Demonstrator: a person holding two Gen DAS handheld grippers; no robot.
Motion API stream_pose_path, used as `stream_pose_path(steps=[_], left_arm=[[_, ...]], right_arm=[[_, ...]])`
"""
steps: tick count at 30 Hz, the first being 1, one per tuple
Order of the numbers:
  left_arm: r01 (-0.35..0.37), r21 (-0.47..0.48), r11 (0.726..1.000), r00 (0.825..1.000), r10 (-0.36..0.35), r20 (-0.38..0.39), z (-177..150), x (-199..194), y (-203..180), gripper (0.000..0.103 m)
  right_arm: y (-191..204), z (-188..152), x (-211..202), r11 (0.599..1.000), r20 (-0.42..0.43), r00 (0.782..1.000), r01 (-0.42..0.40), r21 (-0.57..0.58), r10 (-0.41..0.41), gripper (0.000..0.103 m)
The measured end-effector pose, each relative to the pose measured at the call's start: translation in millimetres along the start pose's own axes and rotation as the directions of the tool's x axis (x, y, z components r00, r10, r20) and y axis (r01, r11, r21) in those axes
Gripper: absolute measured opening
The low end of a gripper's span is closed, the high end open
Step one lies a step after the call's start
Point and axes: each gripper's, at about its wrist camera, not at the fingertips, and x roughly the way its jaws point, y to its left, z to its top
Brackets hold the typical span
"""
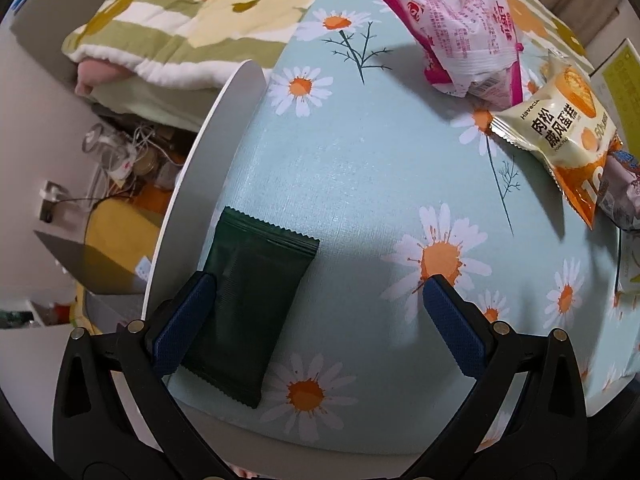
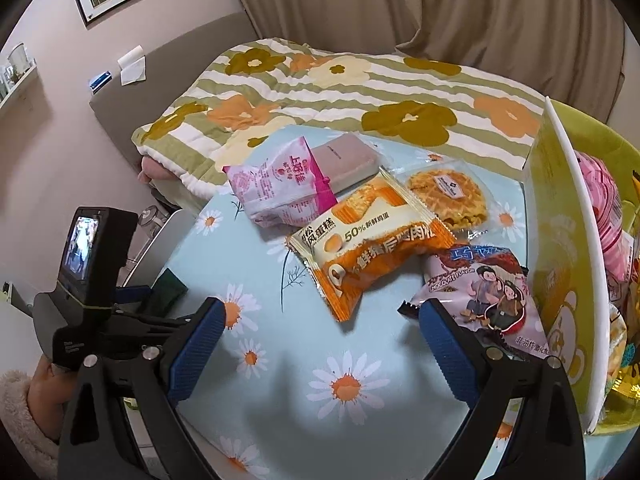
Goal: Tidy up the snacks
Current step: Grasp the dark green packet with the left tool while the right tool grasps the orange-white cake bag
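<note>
Right wrist view shows some snacks already in the yellow-green paper box at right — five packets wait mid-table. Both grippers' fingers gape wide, empty; dark green foil packet lies lower left, touching one left finger.

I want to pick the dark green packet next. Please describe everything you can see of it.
The dark green packet is a flat, glossy pouch with zigzag-cut ends and no print visible. It lies flat on the daisy tablecloth, at the table's edge near the white board. The left gripper stands open over it; one blue pad seems to touch its side, without clamping it.
</note>
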Motion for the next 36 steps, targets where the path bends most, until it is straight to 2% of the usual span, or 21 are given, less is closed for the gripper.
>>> stream_pose_path(steps=[5, 9, 12, 18, 23, 26, 28, 30, 33, 36], left_arm=[[0.038, 0.018, 0.999, 0.999, -0.038, -0.007, -3.6, -3.5, -14.4, 0.103], [0.102, 0.051, 0.993, 0.995, -0.101, -0.023, -6.7, -11.2, -29.6, 0.103], [0.085, 0.081, 0.993, 0.996, -0.084, -0.011, -8.8, -22.7, -28.7, 0.103], [0.078, 0.115, 0.99, 0.997, -0.075, -0.034, -9.1, -25.3, 3.3, 0.103], [0.082, 0.202, 0.976, 0.997, -0.078, -0.029, -7.6, -24.6, 10.1, 0.103], [0.072, 0.267, 0.961, 0.997, -0.07, -0.019, -6.4, -24.5, 2.7, 0.097], [0.079, 0.292, 0.953, 0.997, -0.074, -0.029, -5.8, -21.7, -1.5, 0.086], [0.086, 0.309, 0.947, 0.996, -0.077, -0.041, -8.0, -21.1, -5.0, 0.083], [0.104, 0.323, 0.941, 0.994, -0.092, -0.053, -10.0, -17.2, -4.3, 0.08], [0.123, 0.327, 0.937, 0.992, -0.104, -0.075, -9.3, -10.0, -0.6, 0.071]], right_arm=[[-4.7, -0.1, -4.3, 1.0, 0.008, 1.0, 0.003, 0.006, -0.003, 0.096], [-10.7, -0.8, -11.4, 1.0, 0.025, 1.0, 0.008, 0.012, -0.008, 0.097], [-15.0, -1.5, -12.9, 1.0, 0.026, 1.0, 0.003, 0.019, -0.003, 0.096], [-7.7, -5.1, -7.1, 1.0, 0.008, 1.0, -0.025, 0.004, 0.025, 0.097], [1.8, 2.5, 4.6, 1.0, -0.015, 1.0, -0.005, 0.001, 0.005, 0.097], [5.3, 12.3, 11.5, 1.0, -0.026, 1.0, 0.009, 0.027, -0.009, 0.097], [6.8, 19.1, 14.0, 0.998, -0.022, 1.0, 0.004, 0.07, -0.002, 0.097], [9.4, 24.0, 13.6, 0.995, -0.003, 1.0, -0.006, 0.105, 0.007, 0.097], [14.4, 31.2, 24.6, 0.989, -0.025, 1.0, 0.012, 0.146, -0.008, 0.096], [12.2, 35.4, 37.8, 0.975, -0.045, 0.999, 0.032, 0.218, -0.023, 0.096]])
